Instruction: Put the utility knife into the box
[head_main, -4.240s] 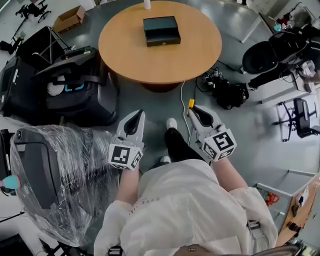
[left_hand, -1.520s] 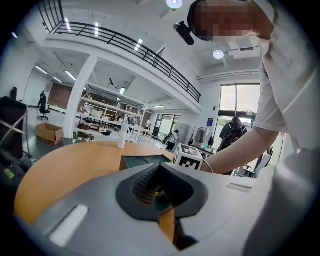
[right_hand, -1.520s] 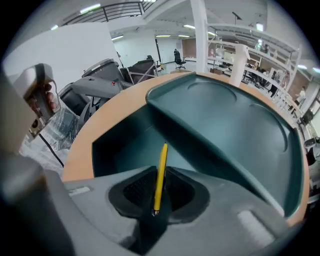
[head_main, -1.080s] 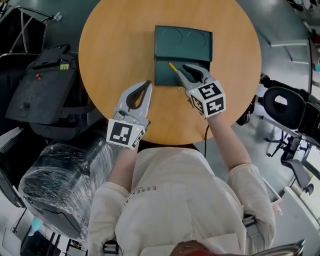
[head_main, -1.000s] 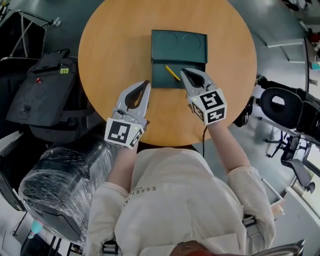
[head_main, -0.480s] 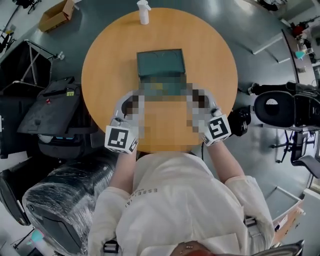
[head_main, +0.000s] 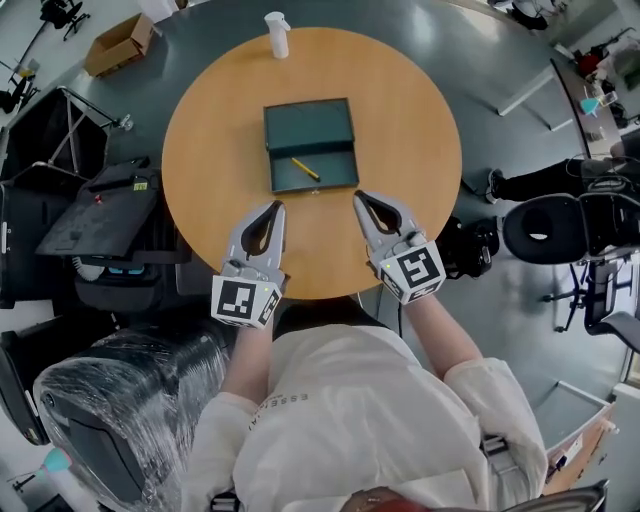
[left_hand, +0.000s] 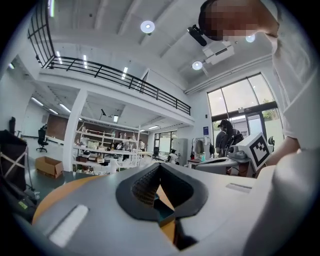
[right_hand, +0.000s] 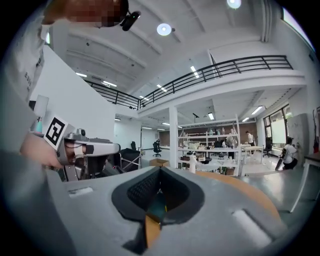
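Note:
A dark green box (head_main: 310, 145) lies open on the round wooden table (head_main: 420, 120), its lid folded back on the far side. The yellow utility knife (head_main: 305, 169) rests slanted in the box's near half. Both grippers hover over the table's near edge, short of the box. My left gripper (head_main: 277, 206) is shut and empty. My right gripper (head_main: 358, 196) is shut and holds nothing. In the left gripper view the jaws (left_hand: 160, 166) meet at the tip, and a corner of the box (left_hand: 165, 216) shows through the hollow between them. The right gripper view shows the same closed tip (right_hand: 160, 170).
A white spray bottle (head_main: 277, 33) stands at the table's far edge. Black equipment cases (head_main: 95, 215) and a plastic-wrapped chair (head_main: 110, 400) crowd the floor at left. A cardboard box (head_main: 118, 45) sits far left, and an office chair (head_main: 560, 225) stands at right.
A second ago the right gripper's tip was at the knife over the box. Now the knife lies in the box, and both grippers have drawn back to the table's near edge.

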